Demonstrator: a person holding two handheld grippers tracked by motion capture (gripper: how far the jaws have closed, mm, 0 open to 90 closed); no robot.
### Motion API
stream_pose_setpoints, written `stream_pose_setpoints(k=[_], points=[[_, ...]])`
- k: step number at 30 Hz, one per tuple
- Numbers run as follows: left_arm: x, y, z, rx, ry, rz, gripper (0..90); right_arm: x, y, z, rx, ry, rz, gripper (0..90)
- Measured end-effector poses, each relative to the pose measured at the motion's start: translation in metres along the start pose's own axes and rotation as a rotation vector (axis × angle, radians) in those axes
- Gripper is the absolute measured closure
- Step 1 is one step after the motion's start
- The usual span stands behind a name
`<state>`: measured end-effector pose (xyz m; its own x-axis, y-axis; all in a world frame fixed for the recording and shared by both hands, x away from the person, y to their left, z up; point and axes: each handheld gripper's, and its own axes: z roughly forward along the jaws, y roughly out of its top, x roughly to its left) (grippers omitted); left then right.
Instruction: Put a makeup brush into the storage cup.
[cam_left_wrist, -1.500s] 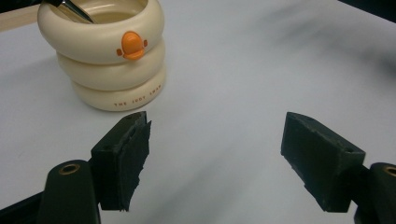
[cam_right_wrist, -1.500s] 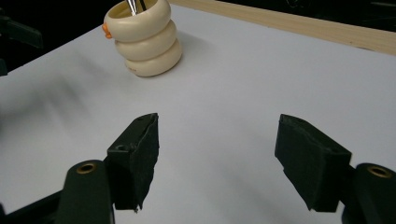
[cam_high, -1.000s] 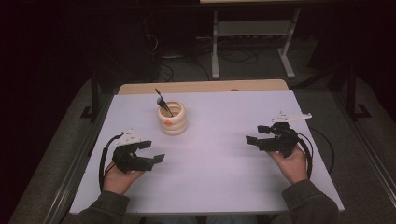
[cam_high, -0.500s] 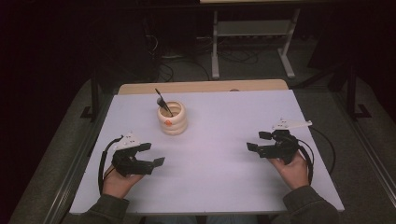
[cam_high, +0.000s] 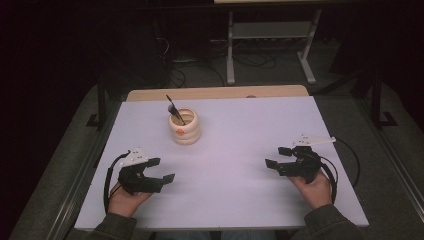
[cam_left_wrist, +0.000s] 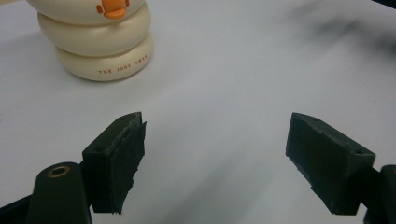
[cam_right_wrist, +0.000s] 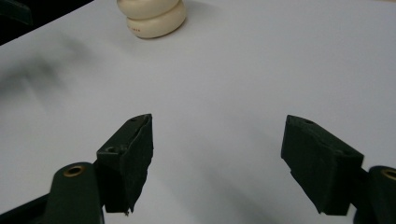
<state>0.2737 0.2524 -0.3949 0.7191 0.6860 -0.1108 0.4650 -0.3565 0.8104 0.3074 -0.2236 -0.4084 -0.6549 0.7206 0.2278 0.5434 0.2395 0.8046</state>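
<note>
A white bench (cam_high: 240, 150) with a strip of pale wood (cam_high: 215, 93) along its far edge stands on grey carpet (cam_high: 360, 115). Beyond it the room lies in deep shadow. A grey metal stand (cam_high: 270, 35) rises there, with dark cables (cam_high: 200, 70) tangled on the floor beside it.
</note>
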Motion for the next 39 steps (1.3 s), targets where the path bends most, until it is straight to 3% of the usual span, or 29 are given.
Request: stream_pose_setpoints(k=[9,30,36,39], points=[[-0.003,-0.004,-0.001,0.001,-0.005,0.007,18.9,0.002,-0.004,-0.005,-0.017,0.005,0.003,22.9],[-0.007,-0.016,-0.004,-0.011,-0.005,0.007,17.3,0.012,-0.025,-0.014,-0.006,-0.031,0.021,18.3],[-0.010,-0.018,-0.001,0.002,-0.013,0.021,17.3,0.018,-0.030,-0.009,0.004,-0.029,0.005,18.4],[-0.009,-0.019,-0.001,0.004,-0.013,0.023,17.3,0.023,-0.029,-0.006,0.016,-0.043,-0.025,18.4]])
